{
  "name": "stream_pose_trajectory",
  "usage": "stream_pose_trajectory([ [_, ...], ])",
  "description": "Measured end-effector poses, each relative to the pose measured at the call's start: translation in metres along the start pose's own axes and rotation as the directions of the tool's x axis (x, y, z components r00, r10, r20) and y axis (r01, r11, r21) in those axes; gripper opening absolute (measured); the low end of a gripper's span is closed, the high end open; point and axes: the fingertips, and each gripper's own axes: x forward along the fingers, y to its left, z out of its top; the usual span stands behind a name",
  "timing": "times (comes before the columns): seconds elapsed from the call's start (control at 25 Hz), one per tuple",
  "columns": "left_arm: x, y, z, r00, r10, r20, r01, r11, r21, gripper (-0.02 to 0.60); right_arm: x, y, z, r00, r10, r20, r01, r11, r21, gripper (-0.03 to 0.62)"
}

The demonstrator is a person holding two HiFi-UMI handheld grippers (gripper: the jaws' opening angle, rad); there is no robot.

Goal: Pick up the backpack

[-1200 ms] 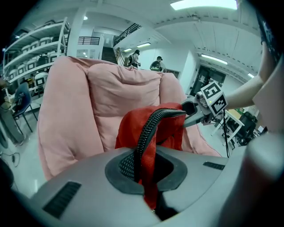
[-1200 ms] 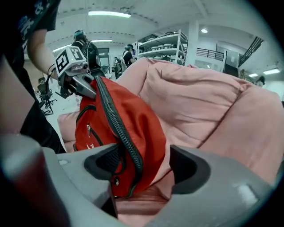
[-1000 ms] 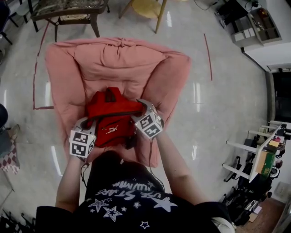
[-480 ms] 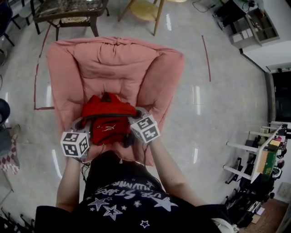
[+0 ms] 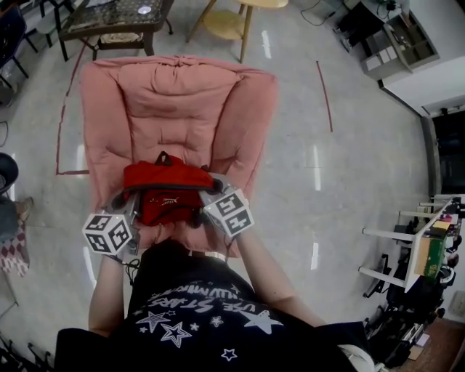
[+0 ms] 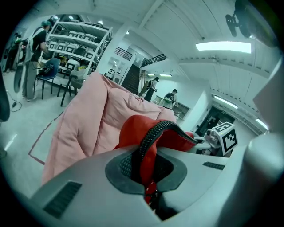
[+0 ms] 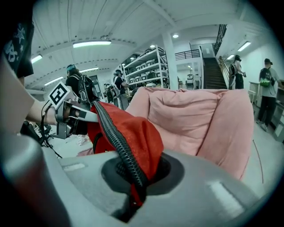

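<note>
A red backpack with black zips hangs between my two grippers, lifted off the front of the pink armchair. The left gripper is shut on the backpack's left edge; in the left gripper view red cloth and a black zip are pinched between its jaws. At the bag's right edge the right gripper is shut too, with red fabric and zip clamped between its jaws. A black top handle sticks up from the bag.
A dark wooden table and a yellow stool stand beyond the armchair. Red tape lines mark the shiny floor. Shelving and a cart stand at the right. People stand by racks in the room's background.
Both grippers have risen and come toward me with the backpack, lifting it off the seat. The right gripper's jaws have closed on the bag's edge.
</note>
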Motion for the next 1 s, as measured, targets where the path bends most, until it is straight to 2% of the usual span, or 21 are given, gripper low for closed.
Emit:
stream_pose_trajectory([
  [0.16, -0.020, -0.020, -0.005, 0.999, -0.027, 0.024, 0.027, 1.000, 0.013, 0.009, -0.023, 0.023, -0.001, 1.000, 0.000, -0.011, -0.002, 0.985, -0.173, 0.009],
  [0.44, -0.070, -0.065, -0.008, 0.992, -0.054, 0.111, 0.051, 0.998, 0.034, 0.009, -0.073, 0.046, 0.009, 0.995, 0.014, 0.101, -0.004, 0.996, -0.091, 0.009],
  [0.72, -0.132, -0.128, -0.004, 0.966, -0.064, 0.250, 0.050, 0.997, 0.063, 0.009, -0.155, 0.077, 0.016, 0.978, 0.002, 0.211, 0.025, 0.992, -0.124, 0.009],
  [0.84, -0.154, -0.150, -0.015, 0.957, -0.056, 0.285, 0.054, 0.998, 0.014, 0.009, -0.182, 0.093, 0.007, 0.971, -0.009, 0.237, 0.043, 0.989, -0.140, 0.009],
  [1.0, -0.176, -0.172, -0.034, 0.955, -0.031, 0.297, 0.040, 0.999, -0.026, 0.009, -0.207, 0.108, -0.005, 0.962, 0.003, 0.274, 0.027, 0.994, -0.104, 0.009],
])
